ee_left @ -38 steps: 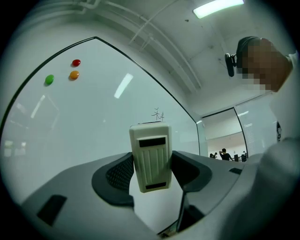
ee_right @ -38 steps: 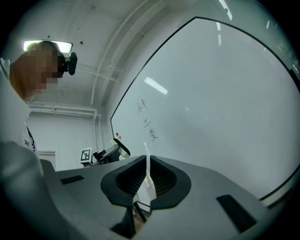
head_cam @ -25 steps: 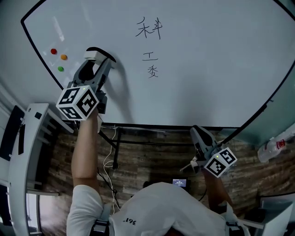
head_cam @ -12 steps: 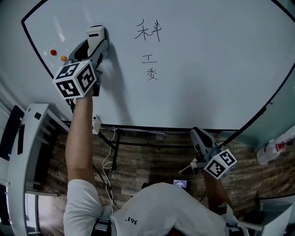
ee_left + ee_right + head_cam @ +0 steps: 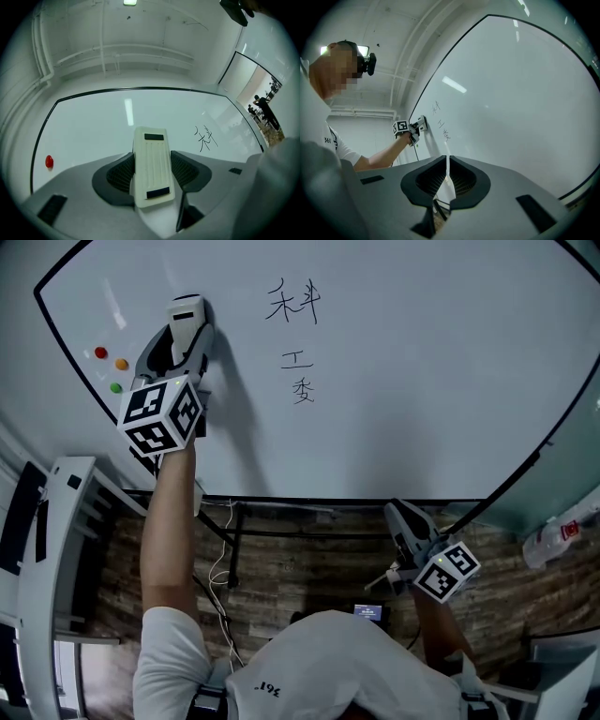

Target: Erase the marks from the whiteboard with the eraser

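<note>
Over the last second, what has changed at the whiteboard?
The left tongs, shut on the eraser, slid it up the whiteboard, left of the written marks. Marks untouched; right tongs stay low and shut, off the board.

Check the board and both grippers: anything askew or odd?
Nothing stands out. The left gripper holds the eraser squarely, at the whiteboard left of the unsmudged marks; the right gripper hangs low, shut and empty.
</note>
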`<state>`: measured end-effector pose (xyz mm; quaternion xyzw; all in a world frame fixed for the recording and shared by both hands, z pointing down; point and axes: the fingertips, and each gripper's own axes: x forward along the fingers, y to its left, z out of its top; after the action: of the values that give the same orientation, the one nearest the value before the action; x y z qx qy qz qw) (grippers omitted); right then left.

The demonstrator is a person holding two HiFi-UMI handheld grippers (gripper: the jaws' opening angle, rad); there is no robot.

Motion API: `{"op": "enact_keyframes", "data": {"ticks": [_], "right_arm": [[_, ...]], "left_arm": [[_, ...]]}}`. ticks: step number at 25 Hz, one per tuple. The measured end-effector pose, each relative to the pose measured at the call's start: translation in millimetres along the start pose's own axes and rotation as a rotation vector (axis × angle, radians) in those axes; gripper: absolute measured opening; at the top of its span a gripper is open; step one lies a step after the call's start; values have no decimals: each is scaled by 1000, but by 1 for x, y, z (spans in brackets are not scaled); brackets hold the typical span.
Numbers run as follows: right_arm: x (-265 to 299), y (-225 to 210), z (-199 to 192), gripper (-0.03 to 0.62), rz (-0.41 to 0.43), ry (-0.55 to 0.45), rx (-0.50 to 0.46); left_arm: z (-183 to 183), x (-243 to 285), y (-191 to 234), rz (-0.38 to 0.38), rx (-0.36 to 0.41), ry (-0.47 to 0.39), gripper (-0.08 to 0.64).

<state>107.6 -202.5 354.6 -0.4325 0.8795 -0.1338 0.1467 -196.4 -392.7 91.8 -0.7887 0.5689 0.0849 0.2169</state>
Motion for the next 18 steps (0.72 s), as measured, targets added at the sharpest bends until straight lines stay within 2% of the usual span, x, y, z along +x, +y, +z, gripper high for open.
{"op": "enact_keyframes", "data": {"ticks": [4,9,18], "right_arm": [[1,1,-4,28,-3,7,6],[5,1,-7,28,-3,16,10],[3,0,-7,28,7,22,12]], "left_arm": [[0,-1,0,-16,3,-13,251],[0,1,0,-50,-41,9,245],[3,2,-9,-28,-82,4,242]]}}
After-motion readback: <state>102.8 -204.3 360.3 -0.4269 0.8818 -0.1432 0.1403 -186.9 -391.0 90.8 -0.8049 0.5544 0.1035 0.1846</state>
